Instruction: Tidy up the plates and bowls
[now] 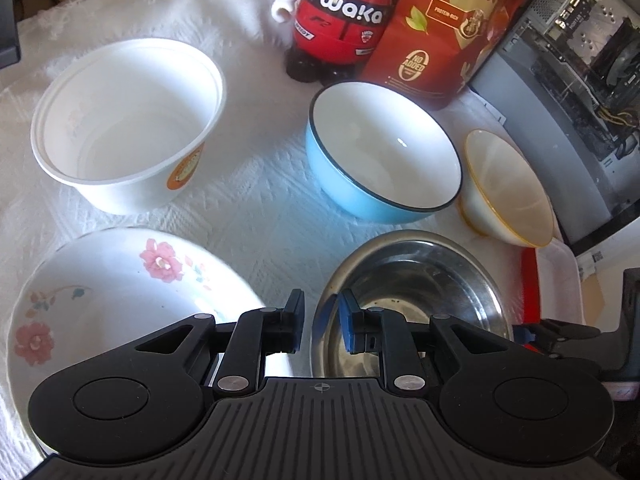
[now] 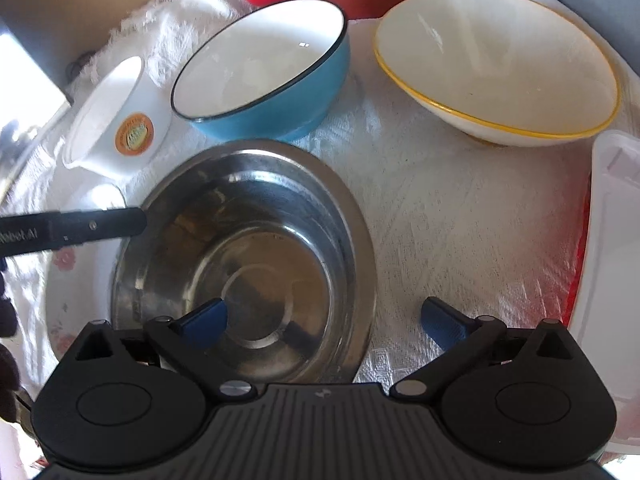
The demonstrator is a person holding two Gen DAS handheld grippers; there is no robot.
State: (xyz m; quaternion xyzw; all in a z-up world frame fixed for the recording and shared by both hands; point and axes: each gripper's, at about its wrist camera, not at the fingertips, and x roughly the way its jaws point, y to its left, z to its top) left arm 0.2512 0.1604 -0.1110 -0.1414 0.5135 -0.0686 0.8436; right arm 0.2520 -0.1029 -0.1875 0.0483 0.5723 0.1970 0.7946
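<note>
A steel bowl [image 1: 420, 280] [image 2: 260, 248] sits on the white cloth, its left edge overlapping a floral plate [image 1: 120, 292] [image 2: 76, 280]. My left gripper [image 1: 322, 316] straddles the bowl's left rim with the jaws narrow, closed on it. In the right wrist view one of its fingers [image 2: 100, 226] reaches that rim. My right gripper [image 2: 322, 316] stands wide open across the bowl's near right rim, one pad over the inside and one over the cloth, touching nothing. Behind stand a blue bowl [image 1: 380, 152] [image 2: 260, 56], a yellow-rimmed white bowl [image 1: 508, 188] [image 2: 496, 64] and a white paper tub [image 1: 128, 120] [image 2: 116, 128].
A red toy figure [image 1: 340, 20] and a red egg packet [image 1: 440, 40] stand at the back. An open computer case [image 1: 580, 80] walls the right side. A white-lidded red container [image 2: 612, 280] lies at the cloth's right edge. Bare cloth [image 2: 460, 220] lies right of the steel bowl.
</note>
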